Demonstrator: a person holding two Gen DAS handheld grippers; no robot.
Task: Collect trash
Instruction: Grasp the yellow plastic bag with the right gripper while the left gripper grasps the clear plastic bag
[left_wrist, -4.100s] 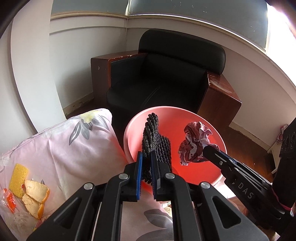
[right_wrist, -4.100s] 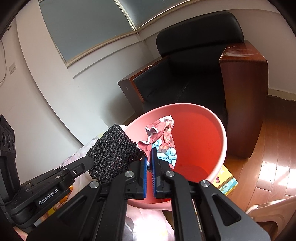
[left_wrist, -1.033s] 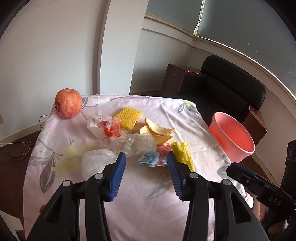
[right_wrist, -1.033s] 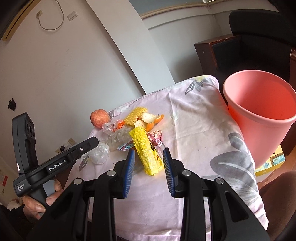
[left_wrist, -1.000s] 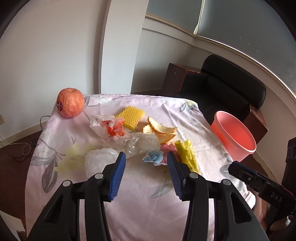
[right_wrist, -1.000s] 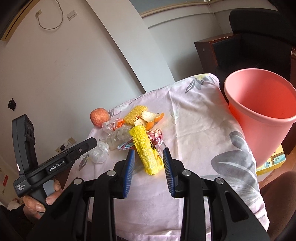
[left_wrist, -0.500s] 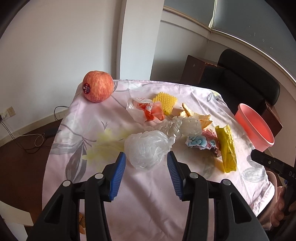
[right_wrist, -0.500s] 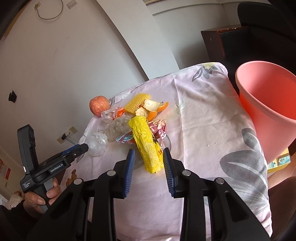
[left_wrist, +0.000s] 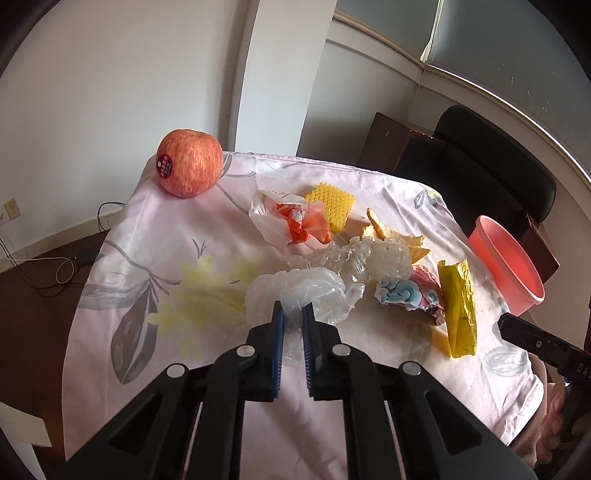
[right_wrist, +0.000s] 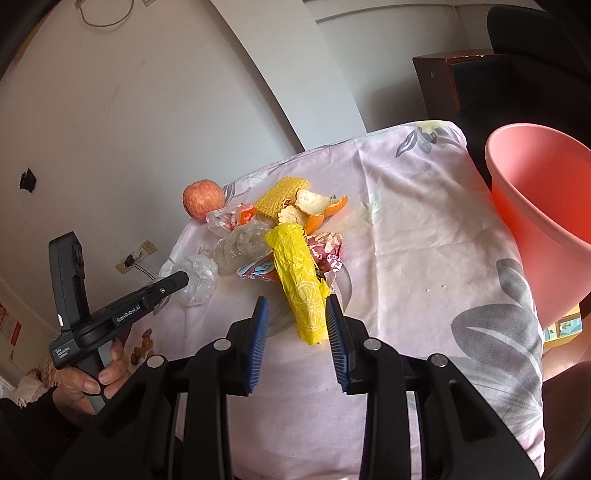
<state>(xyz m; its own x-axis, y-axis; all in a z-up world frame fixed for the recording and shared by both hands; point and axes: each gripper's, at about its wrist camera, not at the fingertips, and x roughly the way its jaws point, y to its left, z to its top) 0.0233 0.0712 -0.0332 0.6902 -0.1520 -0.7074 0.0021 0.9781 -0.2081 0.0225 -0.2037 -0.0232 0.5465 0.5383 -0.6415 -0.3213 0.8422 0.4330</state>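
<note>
Two grabs are under way at once. Half a second ago my left gripper stood wide open short of the white plastic bag; now its fingers have closed in on the near edge of that crumpled bag and are pinching the film between the blue pads. My right gripper has come forward too, so its fingers, spread wide as before, now straddle the near end of the yellow wrapper without squeezing it yet.

That means both hands have emptied their last load and are back at the pile on the flowered cloth. The pink bin stands off the far right corner of the table, well apart from the heap (a fair carry for the left side).

Left on the cloth: orange peel, a yellow foam net, clear crumpled film, a red-and-clear bag and a printed snack wrapper. The apple by the far corner looks whole, so I judge it is not trash.

Next I would close the right fingers, then lift both pieces together toward the bin.
</note>
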